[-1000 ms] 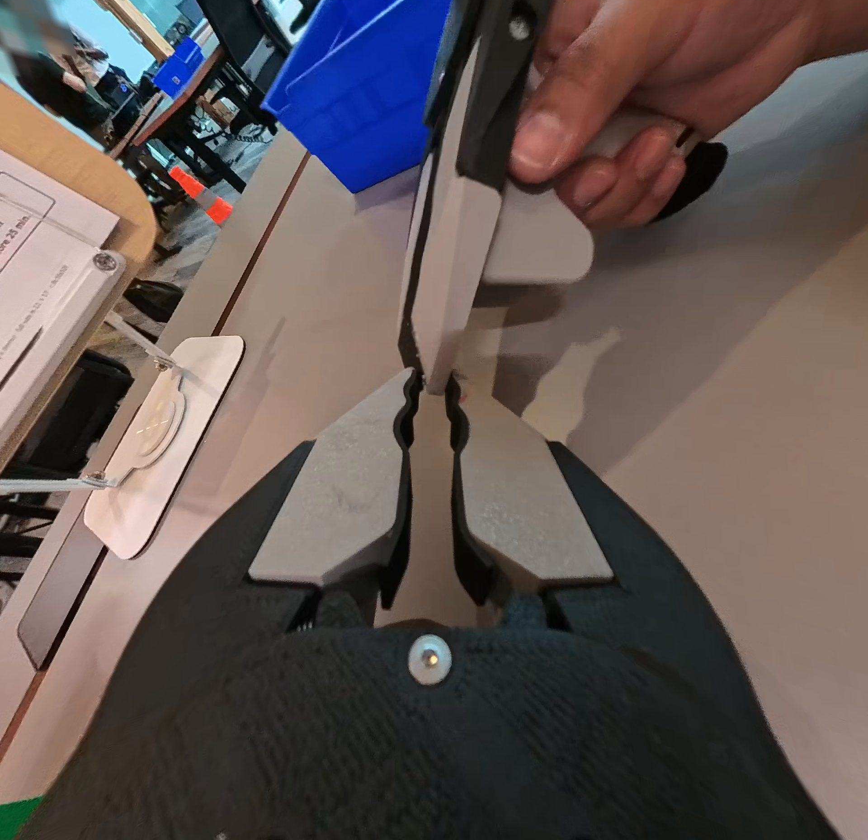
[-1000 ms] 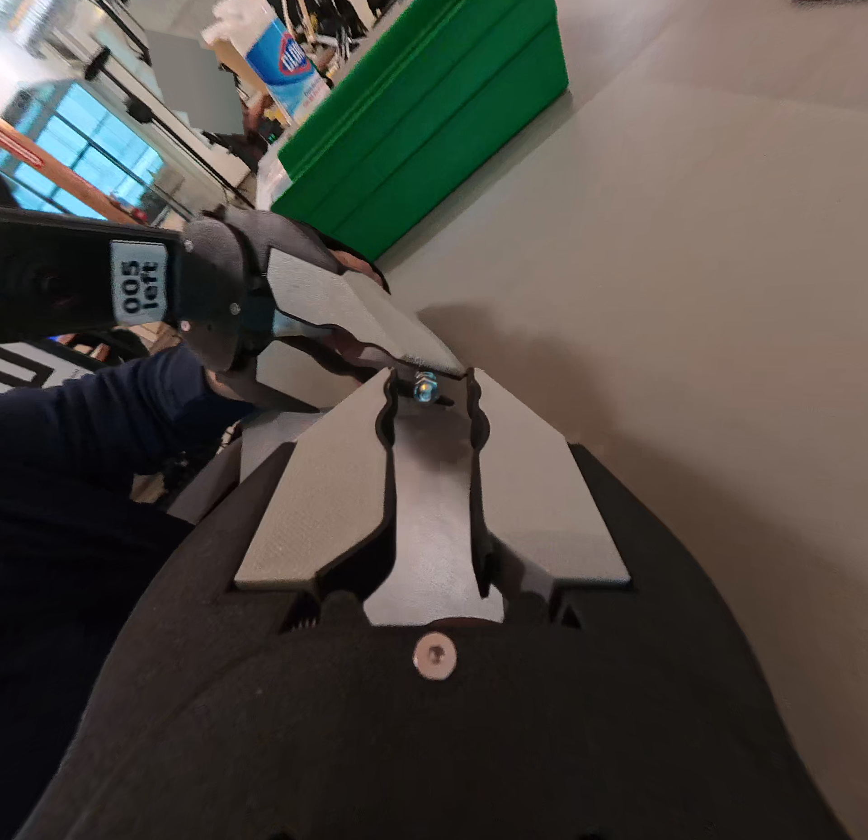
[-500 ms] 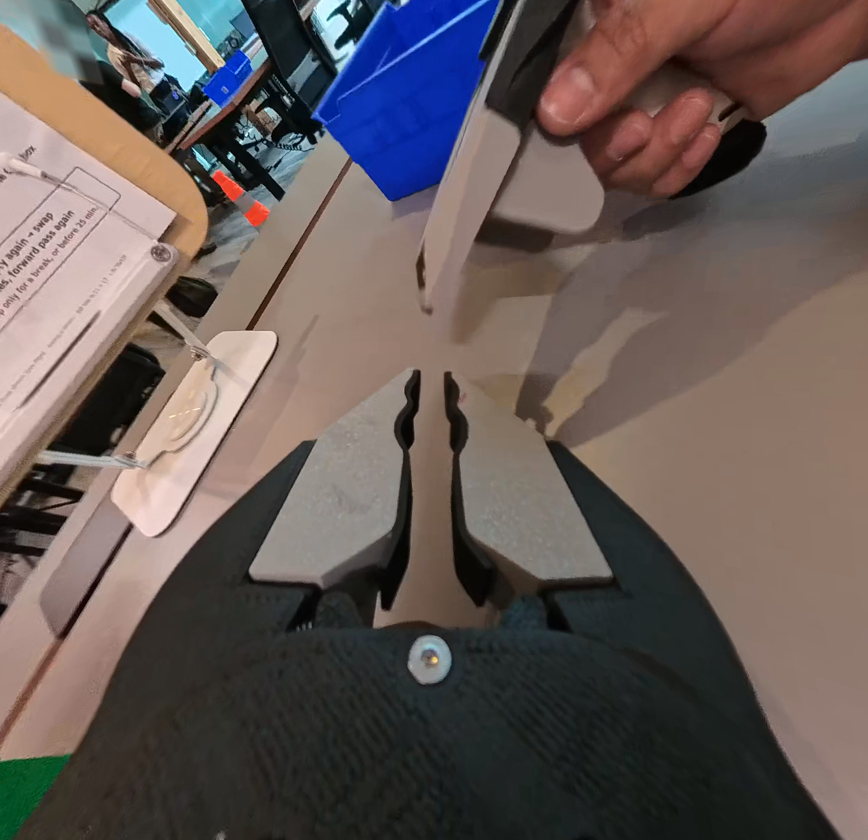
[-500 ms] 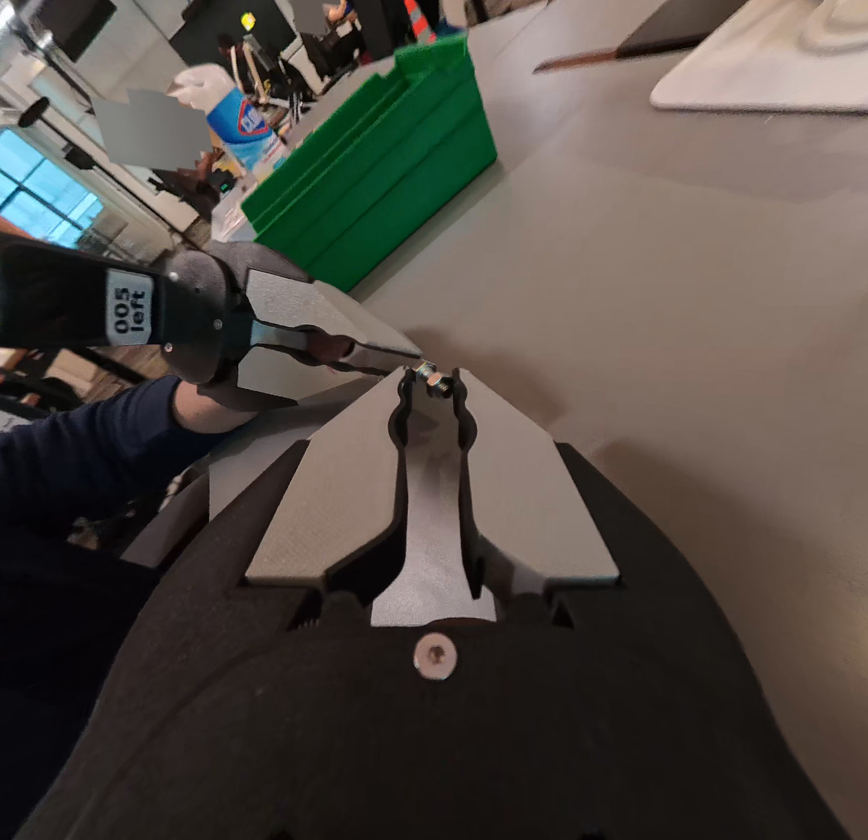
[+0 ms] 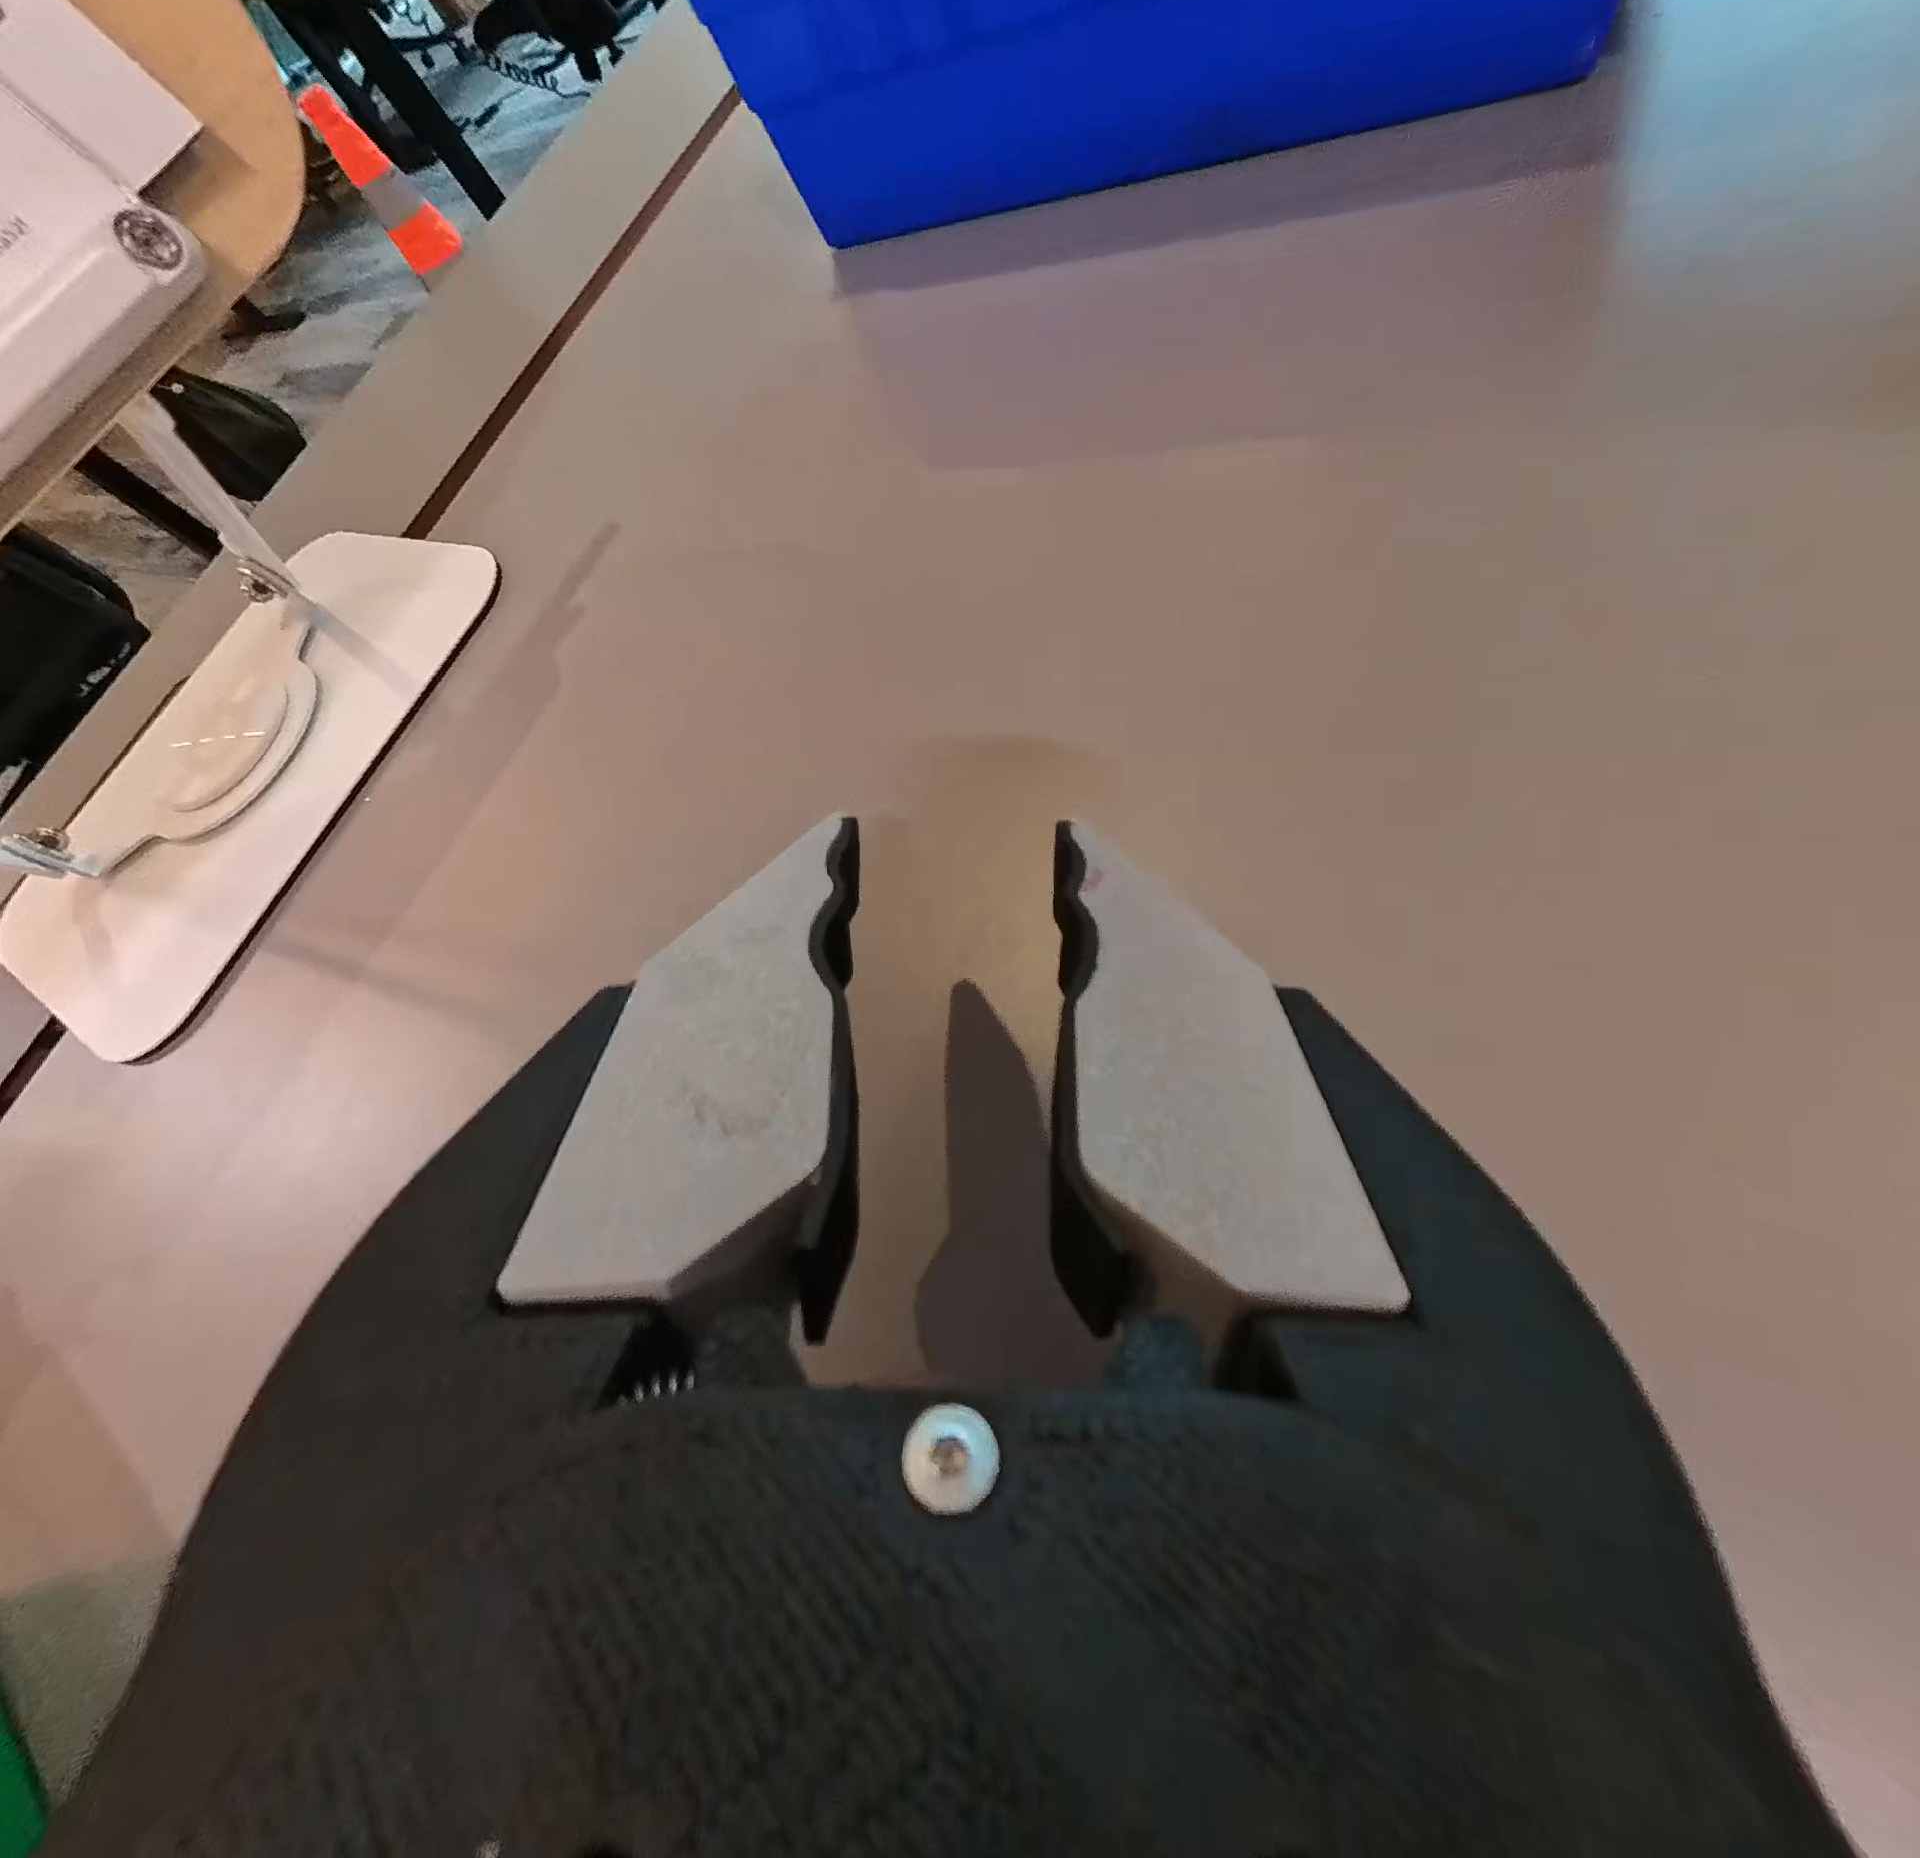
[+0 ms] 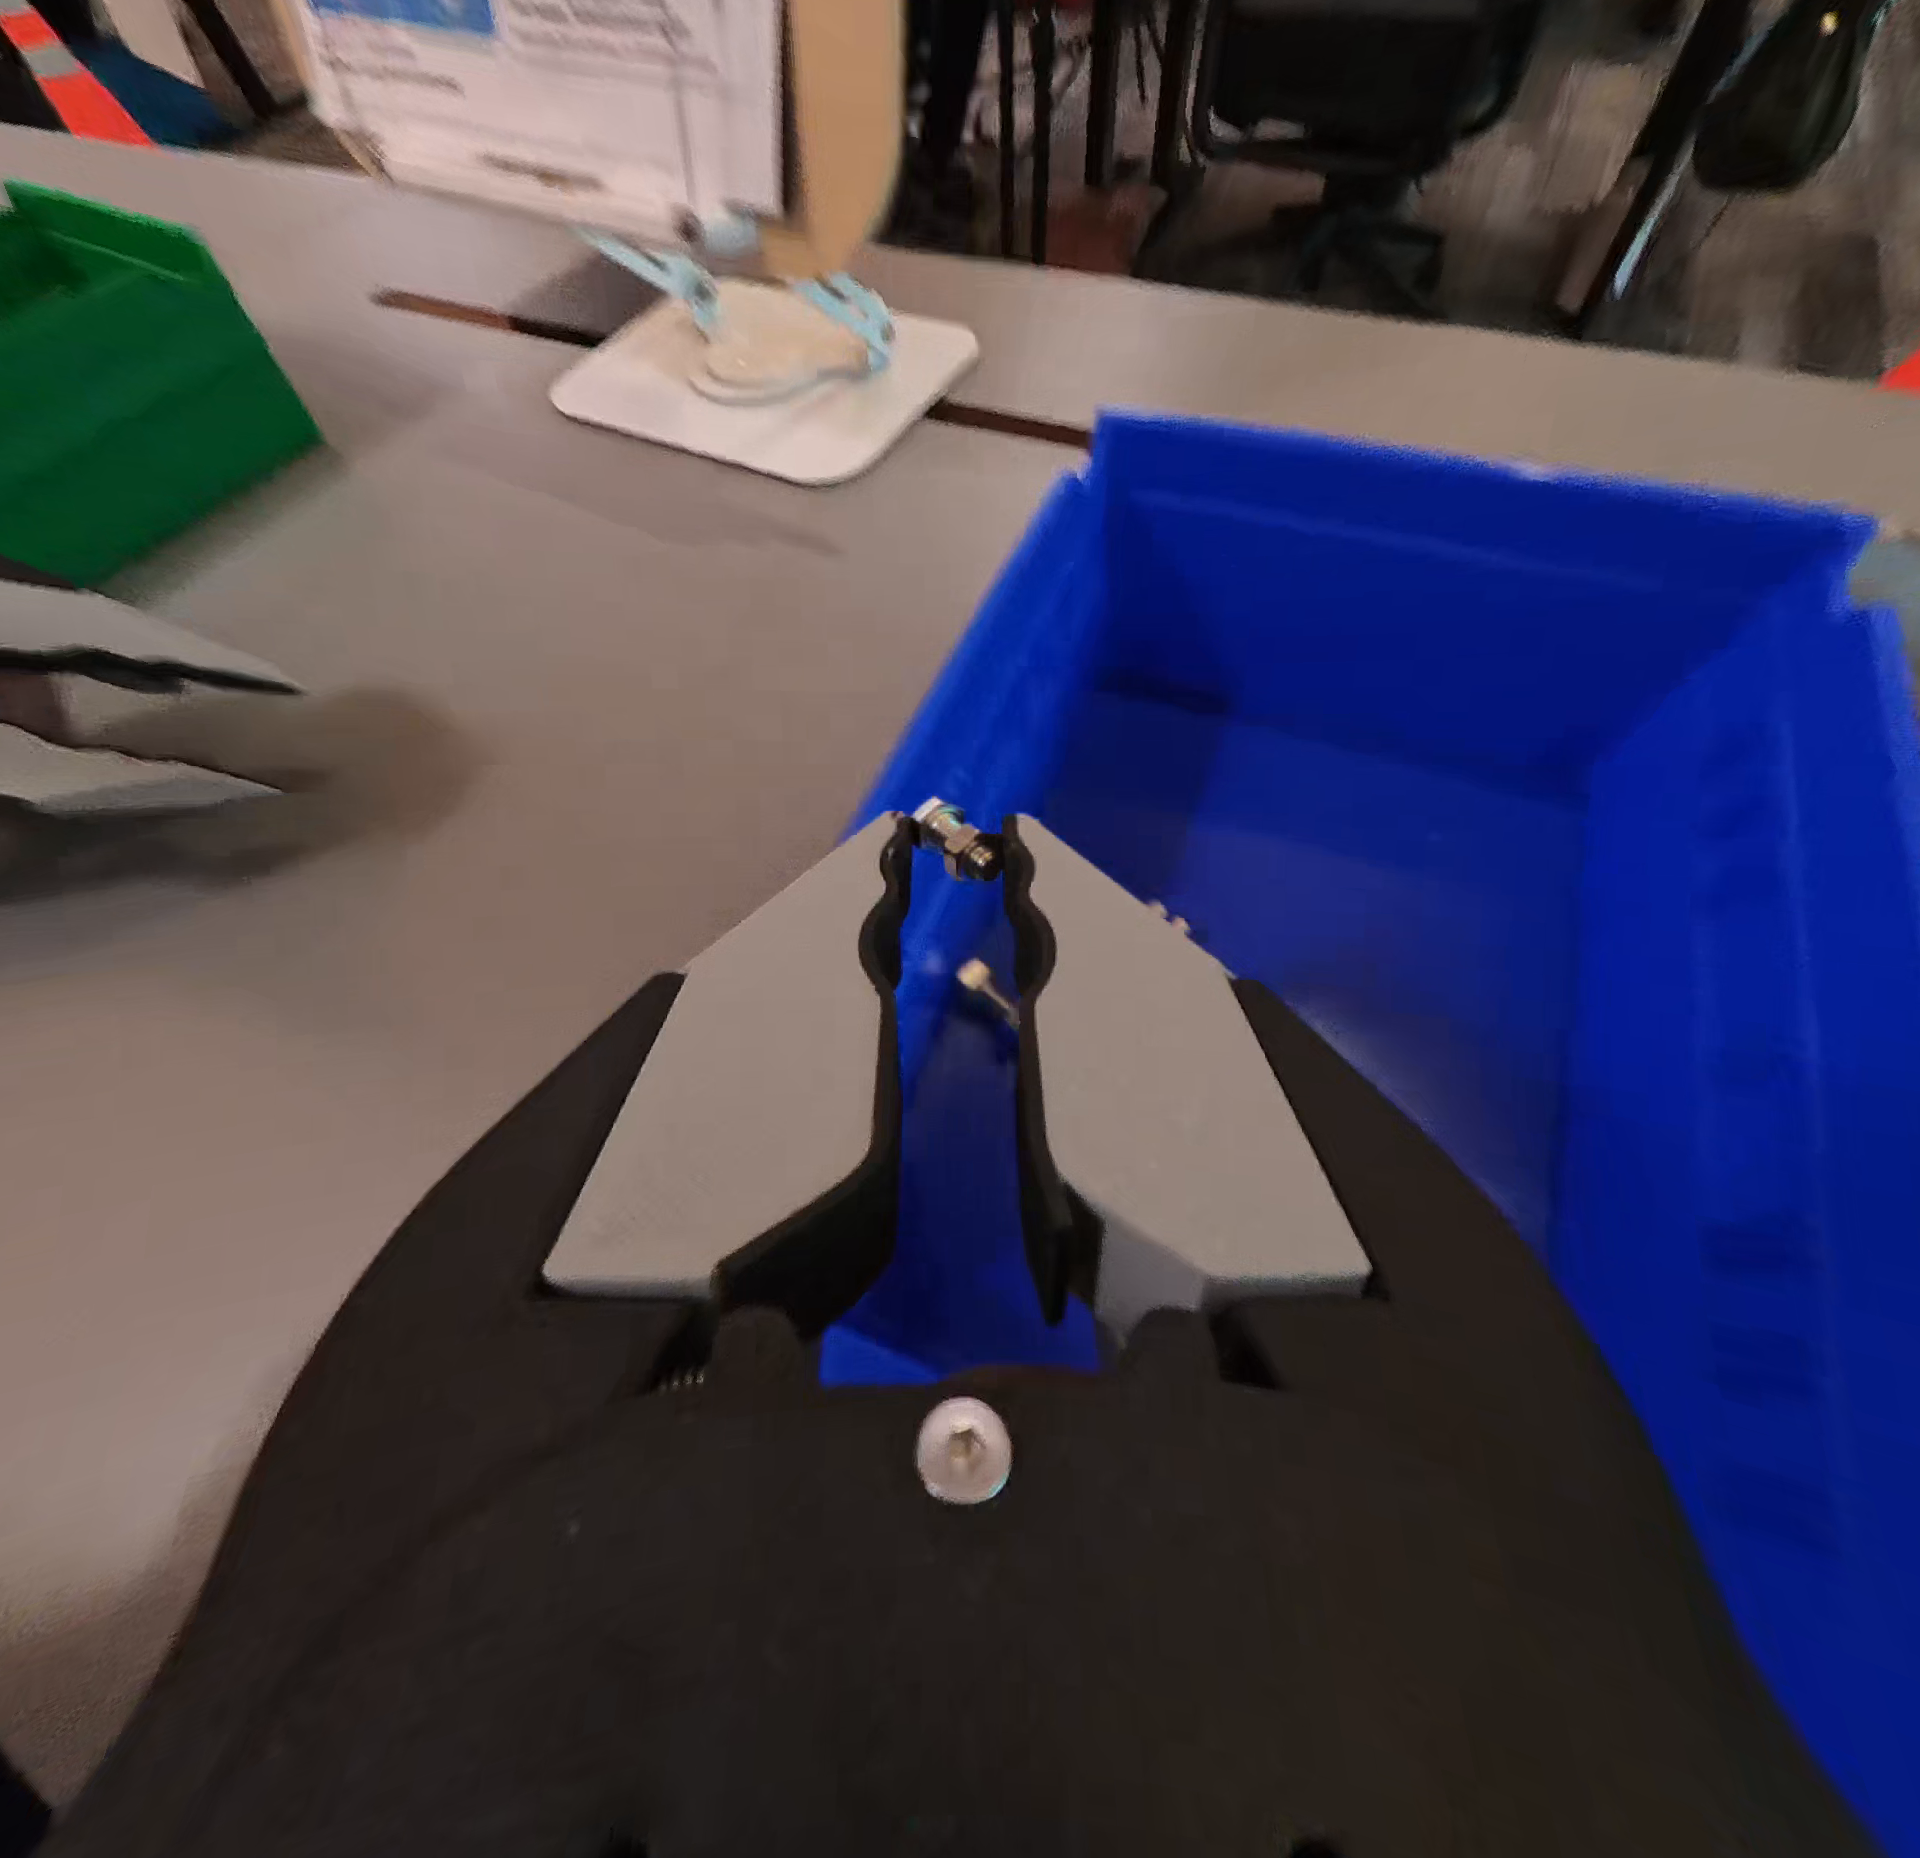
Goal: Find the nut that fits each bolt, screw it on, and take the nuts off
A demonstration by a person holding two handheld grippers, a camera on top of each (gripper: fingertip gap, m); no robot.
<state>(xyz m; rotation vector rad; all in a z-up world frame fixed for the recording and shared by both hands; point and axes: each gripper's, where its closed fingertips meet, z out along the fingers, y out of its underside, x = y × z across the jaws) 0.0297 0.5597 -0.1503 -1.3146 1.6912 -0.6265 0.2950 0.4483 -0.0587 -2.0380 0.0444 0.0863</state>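
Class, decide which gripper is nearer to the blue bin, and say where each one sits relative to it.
Right. The right gripper, holding a bolt, hangs at the blue bin's near corner. The left gripper is open over bare table, well short of it.

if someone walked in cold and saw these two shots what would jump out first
Probably the big blue bin: it fills the right side of the right wrist view, and the right gripper hangs at its near corner, shut on a small bolt with a nut on it. Another small bolt lies inside the bin just below. In the left wrist view, the left gripper is open and empty over the bare grey table.
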